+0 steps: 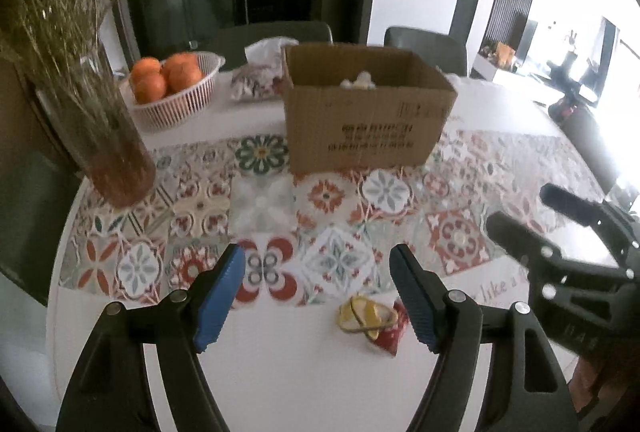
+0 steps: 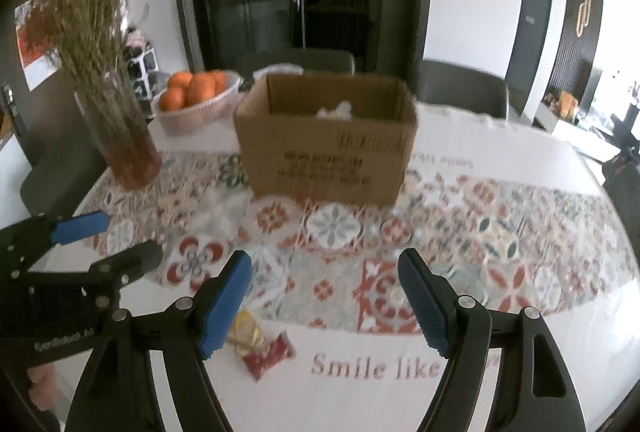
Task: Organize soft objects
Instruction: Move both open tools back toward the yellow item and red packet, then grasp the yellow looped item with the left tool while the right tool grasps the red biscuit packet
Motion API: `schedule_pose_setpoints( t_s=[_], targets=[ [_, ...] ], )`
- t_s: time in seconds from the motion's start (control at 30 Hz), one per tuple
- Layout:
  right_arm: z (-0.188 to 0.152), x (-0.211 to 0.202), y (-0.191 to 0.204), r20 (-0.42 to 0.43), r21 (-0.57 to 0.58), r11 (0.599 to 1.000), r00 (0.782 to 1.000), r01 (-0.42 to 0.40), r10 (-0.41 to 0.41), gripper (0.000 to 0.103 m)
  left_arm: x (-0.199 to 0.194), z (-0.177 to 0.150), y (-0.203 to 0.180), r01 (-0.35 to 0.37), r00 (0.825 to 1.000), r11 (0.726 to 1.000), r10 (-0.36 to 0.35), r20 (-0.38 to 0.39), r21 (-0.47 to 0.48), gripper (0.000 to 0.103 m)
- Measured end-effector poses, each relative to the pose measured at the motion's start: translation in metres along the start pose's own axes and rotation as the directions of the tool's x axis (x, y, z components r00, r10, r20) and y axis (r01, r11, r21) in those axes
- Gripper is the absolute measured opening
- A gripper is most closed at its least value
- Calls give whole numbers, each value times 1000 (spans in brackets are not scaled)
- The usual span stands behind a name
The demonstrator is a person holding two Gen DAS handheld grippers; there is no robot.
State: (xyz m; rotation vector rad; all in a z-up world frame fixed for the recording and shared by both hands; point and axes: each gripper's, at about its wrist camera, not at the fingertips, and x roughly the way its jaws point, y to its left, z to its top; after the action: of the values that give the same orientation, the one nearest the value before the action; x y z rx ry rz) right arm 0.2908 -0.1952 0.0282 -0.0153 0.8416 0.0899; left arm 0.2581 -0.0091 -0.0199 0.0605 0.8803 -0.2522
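Left wrist view: left gripper [image 1: 318, 286], ribbed blue pads spread wide, nothing between them; right gripper [image 2: 326, 292] likewise. A crumpled red-and-yellow soft toy [image 1: 372, 318] lies on the glossy tablecloth [image 1: 280, 372] (tile-patterned) before the cardboard box [image 1: 360, 120].

The cardboard box [image 1: 362, 120] hid all but a pale scrap of its contents [image 1: 357, 79]; its printed lettering was too blurred to read.

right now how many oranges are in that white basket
4 show. All sit in the white basket beside the vase: one orange at back left, one front left, one at back right, one front right. More may hide underneath.
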Motion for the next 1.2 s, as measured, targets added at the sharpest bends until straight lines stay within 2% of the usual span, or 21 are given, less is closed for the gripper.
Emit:
schedule_pose_setpoints(
  t_s=[0.13, 0.37, 0.6, 0.83, 1.03, 1.2],
  targets=[
    [-19, 8, 2, -58, -2, 1000, 998, -5, 5, 77, 7, -15, 0, 5, 999, 1000, -5, -45, -2, 74],
    [-45, 23, 9, -160, -32, 998, 986, -60, 54, 77, 24, -32, -4, 8, 992, 1000, -8, -125, 1, 74],
    [-70, 46, 17, -259, -41, 983, 952, -176, 160, 77, 41, -47, -4, 14, 982, 999, -20, -188, -29, 74],
    [-84, 62, 22, -282, -49, 955, 921, -293, 268, 77, 60, -54, -6, 23, 969, 998, -37, -246, -57, 74],
    [-96, 77, 26, -314, -55, 924, 885, -379, 344, 77, 85, -58, -12, 63, 943, 992, -96, -318, -113, 74],
    [-97, 85, 22, -271, -57, 917, 890, -395, 367, 77, 103, -63, -16, 66, 928, 987, -116, -355, -149, 74]
  ],
)
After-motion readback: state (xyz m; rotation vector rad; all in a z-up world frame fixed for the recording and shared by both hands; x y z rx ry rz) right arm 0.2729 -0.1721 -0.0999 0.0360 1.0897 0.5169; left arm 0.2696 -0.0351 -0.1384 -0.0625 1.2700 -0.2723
